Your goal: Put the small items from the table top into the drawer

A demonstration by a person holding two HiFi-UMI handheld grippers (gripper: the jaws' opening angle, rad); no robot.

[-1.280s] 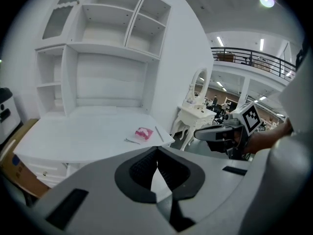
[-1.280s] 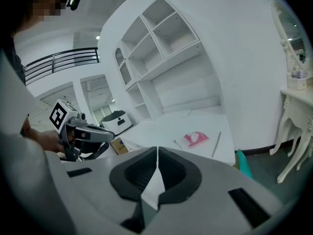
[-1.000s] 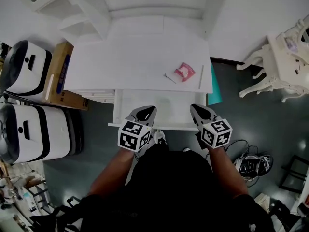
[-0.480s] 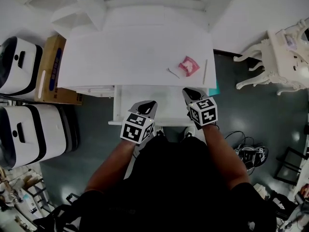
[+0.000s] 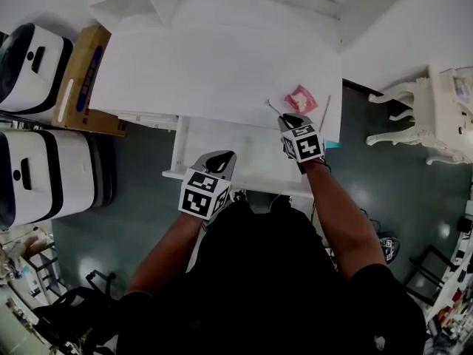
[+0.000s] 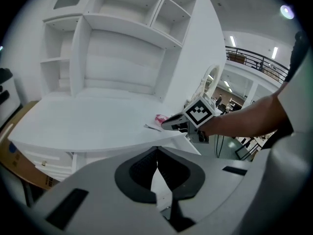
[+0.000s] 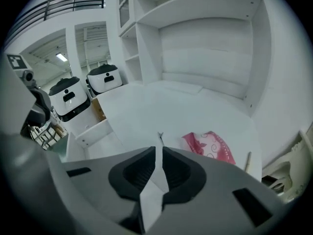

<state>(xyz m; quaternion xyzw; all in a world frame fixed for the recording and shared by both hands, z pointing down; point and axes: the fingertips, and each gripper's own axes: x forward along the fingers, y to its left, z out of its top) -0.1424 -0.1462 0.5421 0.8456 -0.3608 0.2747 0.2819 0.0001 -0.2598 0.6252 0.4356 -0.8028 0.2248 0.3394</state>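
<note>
Right gripper [image 5: 288, 121], jaws barely parted and empty, hovers at the white desk's [image 5: 207, 65] front edge, with a small thin tool [image 5: 273, 108] at its 11 o'clock and a pink packet [image 5: 301, 98] at 1 o'clock. Left gripper [image 5: 220, 158], jaws pressed together, hangs over the open drawer [image 5: 247, 150].

- Left gripper [image 5: 224, 156]: a pale grey moulded shell, its claw lined on the inner faces with black ribbed pads [image 6: 139, 170].
- Right gripper [image 5: 284, 119]: the same grey shell and black lining, with a dark rectangular slot [image 7: 247, 199] sunk into the shell behind the claw on either side.
- Behind each claw sits a white cube printed with black square markers: the left cube [image 5: 199, 196] and the right cube [image 5: 304, 143].
- The person wears a black top [image 5: 273, 287] with short sleeves [image 5: 377, 287]; the arms are bare from there down to the claws.
</note>
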